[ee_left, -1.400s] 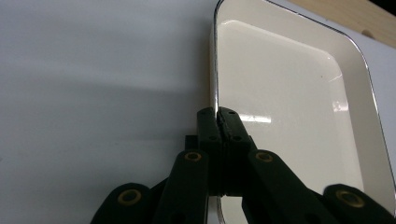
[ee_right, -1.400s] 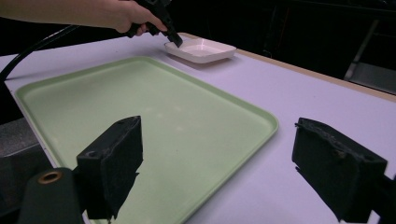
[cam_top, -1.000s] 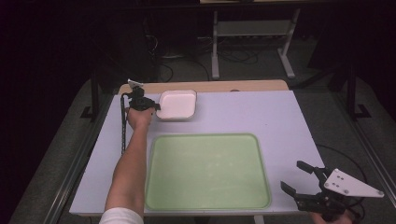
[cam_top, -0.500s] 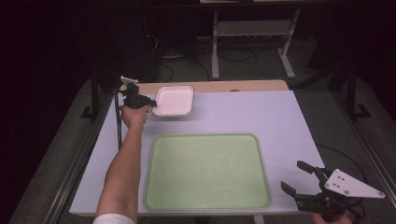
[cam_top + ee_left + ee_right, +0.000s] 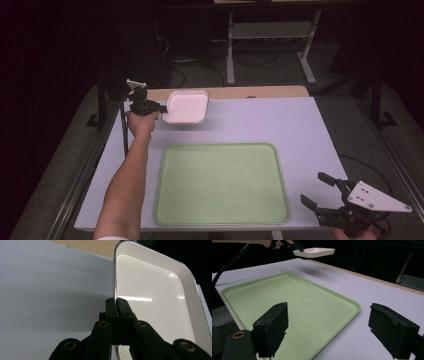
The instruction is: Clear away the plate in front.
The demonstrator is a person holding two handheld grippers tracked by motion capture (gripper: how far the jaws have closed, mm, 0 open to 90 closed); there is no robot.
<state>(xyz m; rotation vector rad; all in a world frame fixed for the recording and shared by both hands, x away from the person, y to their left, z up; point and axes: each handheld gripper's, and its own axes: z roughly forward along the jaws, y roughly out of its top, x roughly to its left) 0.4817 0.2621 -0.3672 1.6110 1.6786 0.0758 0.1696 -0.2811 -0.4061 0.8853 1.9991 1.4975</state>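
A white rectangular dish [image 5: 185, 107] hangs above the far left part of the table, lifted off the surface. My left gripper [image 5: 161, 108] is shut on the dish's near-left rim; in the left gripper view the two jaws pinch the thin rim of the dish [image 5: 152, 297] at the left gripper [image 5: 118, 305]. The dish [image 5: 315, 252] floats over its shadow in the right gripper view, held by the far hand. My right gripper [image 5: 314, 192] rests at the table's near right corner, jaws wide apart with nothing between them, as the right gripper [image 5: 327, 326] view confirms.
A large light-green tray [image 5: 172, 210] lies flat on the white table [image 5: 300, 125] in front of the person, its near corner [image 5: 352, 305] close to the right gripper. A wooden strip [image 5: 250, 92] borders the far edge. A metal stand [image 5: 272, 35] sits beyond.
The left hand has raised the white dish off the table and carried it slightly toward the far left. The right gripper has stayed where it was.
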